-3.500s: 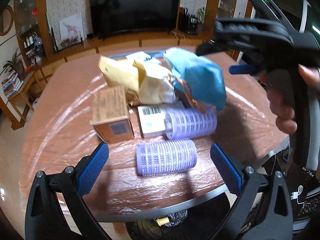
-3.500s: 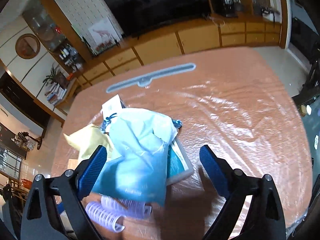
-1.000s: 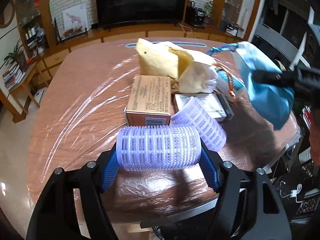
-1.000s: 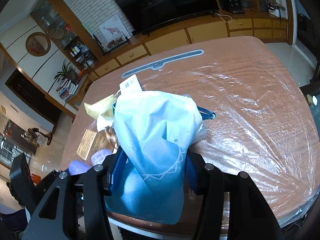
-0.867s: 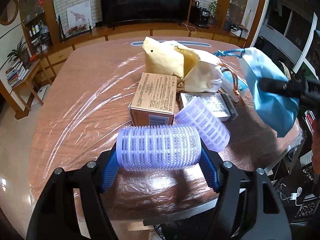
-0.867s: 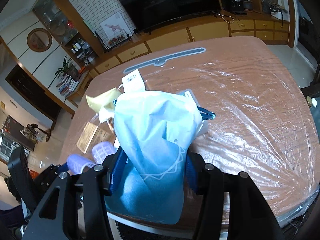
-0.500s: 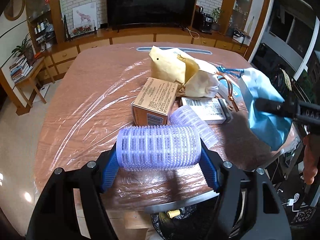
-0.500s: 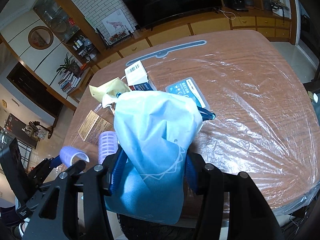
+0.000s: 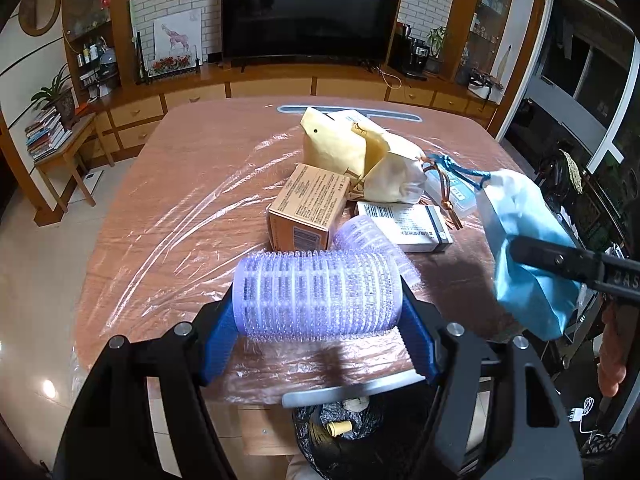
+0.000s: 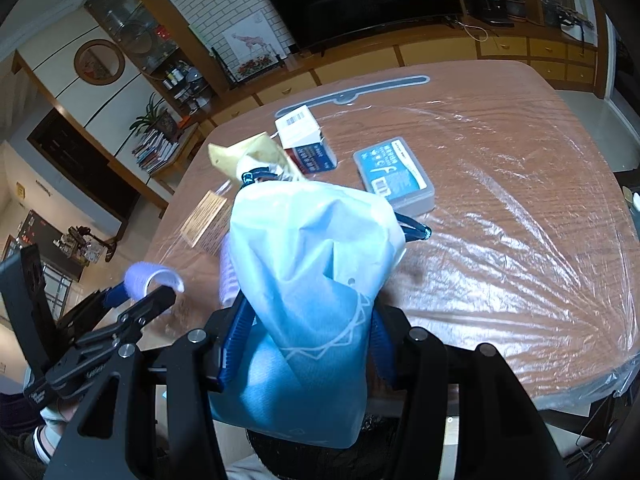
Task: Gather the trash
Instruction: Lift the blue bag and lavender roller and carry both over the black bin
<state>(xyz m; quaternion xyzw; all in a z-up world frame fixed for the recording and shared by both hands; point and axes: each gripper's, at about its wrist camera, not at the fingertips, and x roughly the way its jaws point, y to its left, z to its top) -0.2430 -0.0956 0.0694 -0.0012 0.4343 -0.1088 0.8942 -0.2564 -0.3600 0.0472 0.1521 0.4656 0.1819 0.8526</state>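
Hair roller [image 9: 318, 294] clamped crosswise between left gripper [image 9: 318, 330] fingers, seemingly airborne.

The roller [image 9: 318, 294] sits crosswise between the left jaws, above the desk's [image 9: 180, 216] near edge. Just beyond those jaws a second roller [image 9: 370, 240] lies on the desk, touching a box [image 9: 310, 210] ahead and slightly left. A flat carton [image 9: 404, 226] lies ahead to the right, and two pouches [image 9: 360, 160] sit farther off behind the box. The bag [image 10: 312, 280] hangs between the right jaws over the desk's near edge. Beyond them lies a case [image 10: 394, 178], with a small box [image 10: 304, 138] farther off to its left. Below the left jaws, under the desk edge, is a bin [image 9: 344, 436].
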